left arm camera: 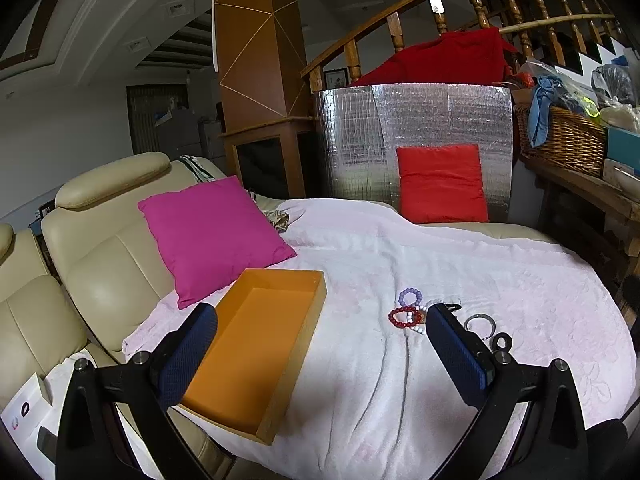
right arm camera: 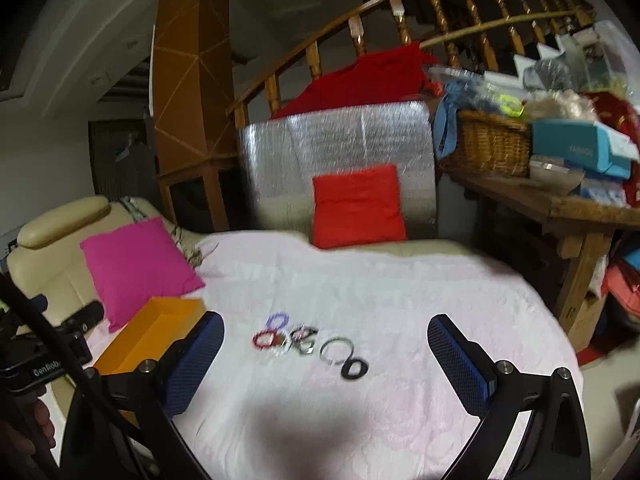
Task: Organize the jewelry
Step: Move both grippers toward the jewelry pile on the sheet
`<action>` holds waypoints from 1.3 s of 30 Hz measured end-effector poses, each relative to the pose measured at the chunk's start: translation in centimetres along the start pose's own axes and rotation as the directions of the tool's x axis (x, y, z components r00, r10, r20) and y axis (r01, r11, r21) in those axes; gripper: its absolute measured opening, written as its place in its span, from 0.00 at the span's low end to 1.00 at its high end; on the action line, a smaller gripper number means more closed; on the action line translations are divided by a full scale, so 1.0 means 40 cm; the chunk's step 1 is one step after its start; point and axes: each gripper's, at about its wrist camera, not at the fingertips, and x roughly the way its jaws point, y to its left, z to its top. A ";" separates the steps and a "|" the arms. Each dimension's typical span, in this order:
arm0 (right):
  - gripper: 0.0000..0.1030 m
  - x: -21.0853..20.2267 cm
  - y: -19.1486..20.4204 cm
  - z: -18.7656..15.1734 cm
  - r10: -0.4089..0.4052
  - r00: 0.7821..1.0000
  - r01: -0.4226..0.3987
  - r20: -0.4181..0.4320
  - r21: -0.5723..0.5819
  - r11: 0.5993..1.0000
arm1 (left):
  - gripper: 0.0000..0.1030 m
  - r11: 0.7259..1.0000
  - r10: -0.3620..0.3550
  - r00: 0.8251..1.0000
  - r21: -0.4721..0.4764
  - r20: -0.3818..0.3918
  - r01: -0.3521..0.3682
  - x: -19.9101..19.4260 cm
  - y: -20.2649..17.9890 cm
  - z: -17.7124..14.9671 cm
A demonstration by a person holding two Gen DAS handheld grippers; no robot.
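My left gripper (left arm camera: 320, 332) hangs with its jaws spread wide and nothing between them, above a pale pink blanket (left arm camera: 460, 264) spread over a cream sofa (left arm camera: 100, 264). The orange box (left arm camera: 260, 344), open and bare inside, lies partly behind my left finger (left arm camera: 188, 360) and reaches into the gap between the jaws. Just ahead of my right finger on that gripper sits the jewelry: a purple bead bracelet (left arm camera: 410, 297) farthest out, a red bead bracelet (left arm camera: 404, 317) touching it on the near side, a few white beads (left arm camera: 418, 329) right against the fingertip, then a silver ring bangle (left arm camera: 480, 325) and a small black ring (left arm camera: 501, 341) on the outer side of that finger. My right gripper (right arm camera: 324, 340) is likewise released, jaws far apart and holding nothing. The whole row of pieces lies ahead in the gap between its jaws, nearer the left finger: purple bracelet (right arm camera: 277, 319), red bracelet (right arm camera: 265, 339), a blurred tangle of dark and silvery pieces (right arm camera: 303, 338) that I cannot sort out, the silver bangle (right arm camera: 337, 350) and the black ring (right arm camera: 353, 368) closest to me. The orange box (right arm camera: 152, 332) sits beyond my left finger there, with a magenta cushion (right arm camera: 138, 268) behind it and a red cushion (right arm camera: 358, 206) straight ahead, well past the jewelry, propped against a silvery foil panel (right arm camera: 340, 136)
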 end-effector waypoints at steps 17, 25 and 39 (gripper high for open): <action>1.00 0.096 0.008 0.007 0.070 0.989 -0.079 -0.133 -0.064 0.995 | 1.00 0.999 0.035 0.999 0.005 0.001 -0.035 0.026 0.000 0.010; 1.00 0.182 -0.026 -0.008 0.057 0.979 -0.061 -0.197 -0.013 0.998 | 1.00 0.999 0.039 0.999 0.012 -0.018 -0.039 0.084 -0.017 0.015; 1.00 0.400 -0.204 -0.124 0.053 0.921 -0.039 -0.387 0.042 0.998 | 1.00 0.974 -0.227 0.945 -0.052 -0.234 0.221 0.413 -0.087 -0.121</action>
